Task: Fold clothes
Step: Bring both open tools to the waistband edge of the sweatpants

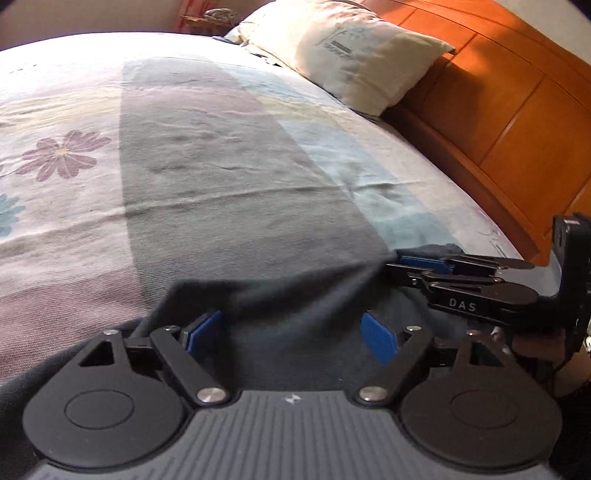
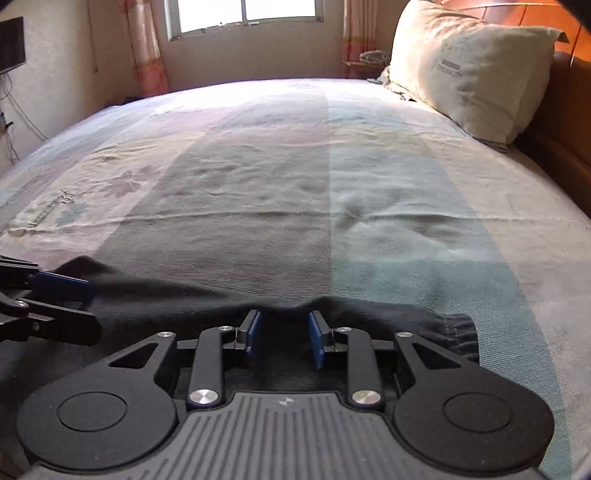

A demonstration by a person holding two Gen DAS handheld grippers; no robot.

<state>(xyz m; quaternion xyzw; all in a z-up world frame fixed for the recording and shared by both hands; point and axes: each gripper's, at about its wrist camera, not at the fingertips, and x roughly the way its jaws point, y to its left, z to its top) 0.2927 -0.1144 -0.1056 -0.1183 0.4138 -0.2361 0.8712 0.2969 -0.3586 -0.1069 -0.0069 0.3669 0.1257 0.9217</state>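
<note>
Right at the near edge of the bed, a dark grey garment (image 1: 295, 332) lies spread, its far edge rumpled into a low ridge. The left claw (image 1: 293, 334) sits over it with its blue pads (image 1: 205, 328) set wide apart, cloth lying loose under the gap and neither pad pressing on it. Just to the right, the right claw (image 2: 284, 334) stands only partly apart; the garment's edge bunches up between its pads (image 2: 317, 339), but I cannot tell whether they pinch it. From the left wrist view this claw shows side-on, its tips at the garment's right corner. A ribbed cuff or hem (image 2: 458, 328) of the garment lies flat on the bed at the right. Beyond the garment stretches the bedspread (image 1: 229, 166), banded in pale lilac, grey and light blue, with a purple flower print (image 1: 64, 153) on the left. Farther off, a cream pillow (image 2: 469, 70) leans against the orange wooden headboard (image 1: 513, 99). At the far wall a window (image 2: 245, 14) glows between pinkish curtains (image 2: 146, 48).
</note>
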